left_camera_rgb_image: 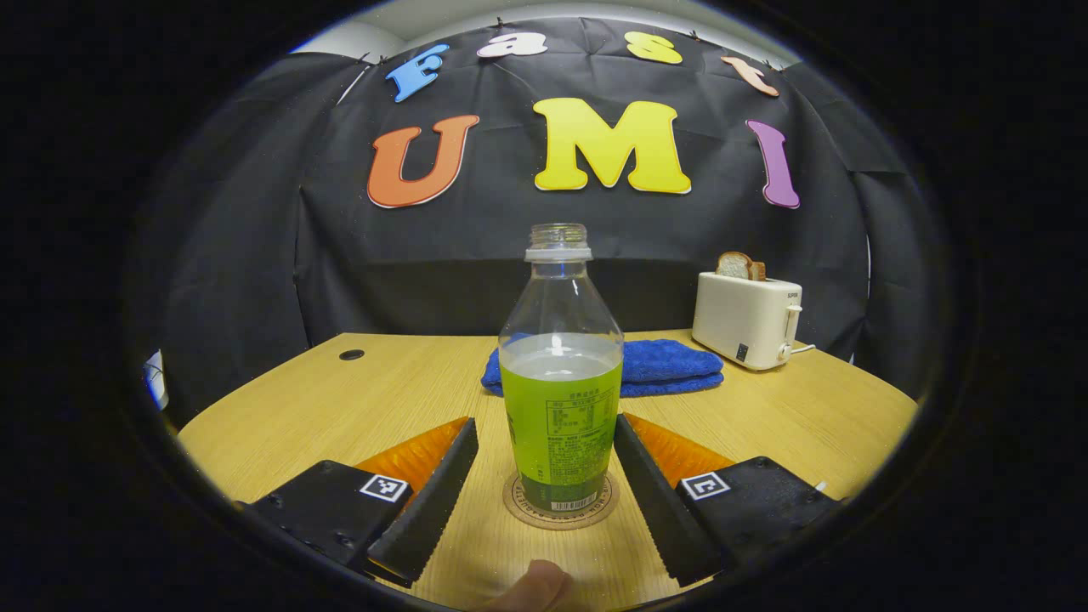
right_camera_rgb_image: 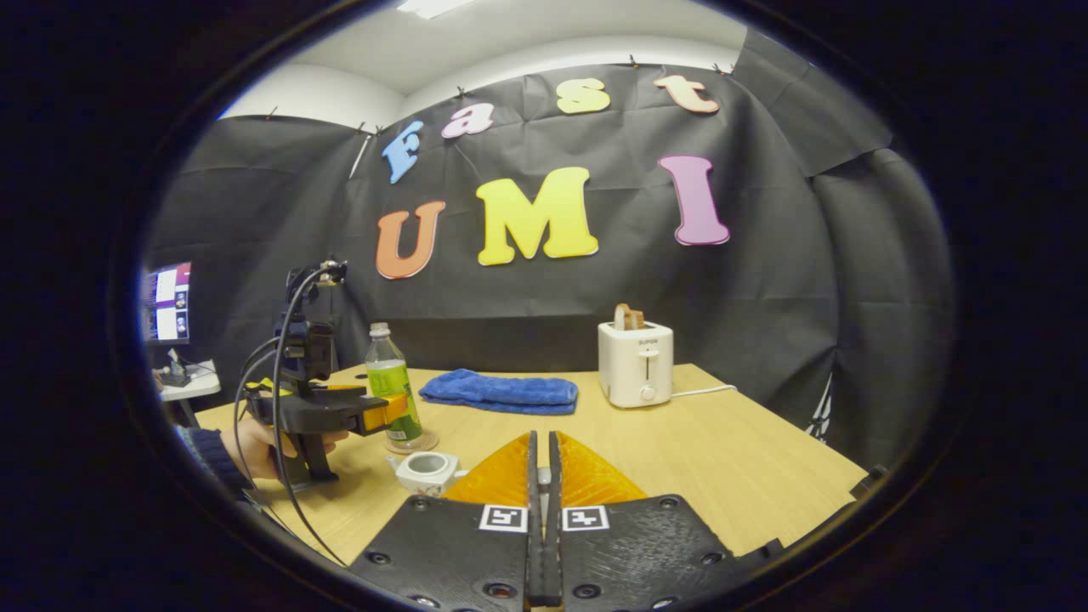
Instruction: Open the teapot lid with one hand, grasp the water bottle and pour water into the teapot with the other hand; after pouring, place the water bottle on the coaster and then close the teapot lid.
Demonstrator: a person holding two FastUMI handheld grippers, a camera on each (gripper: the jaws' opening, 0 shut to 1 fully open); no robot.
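Note:
An uncapped clear bottle of green drink stands upright on a round coaster. My left gripper is open, one finger on each side of the bottle with a small gap to each. In the right gripper view the same bottle stands on the coaster, with the left gripper around it, held by a hand. A small white teapot sits lidless in front of the coaster. My right gripper is raised above the table, shut to a thin slit on the teapot lid, which is mostly hidden.
A folded blue towel lies at the back of the wooden table. A white toaster with bread stands to its right. A monitor is beyond the table's left edge.

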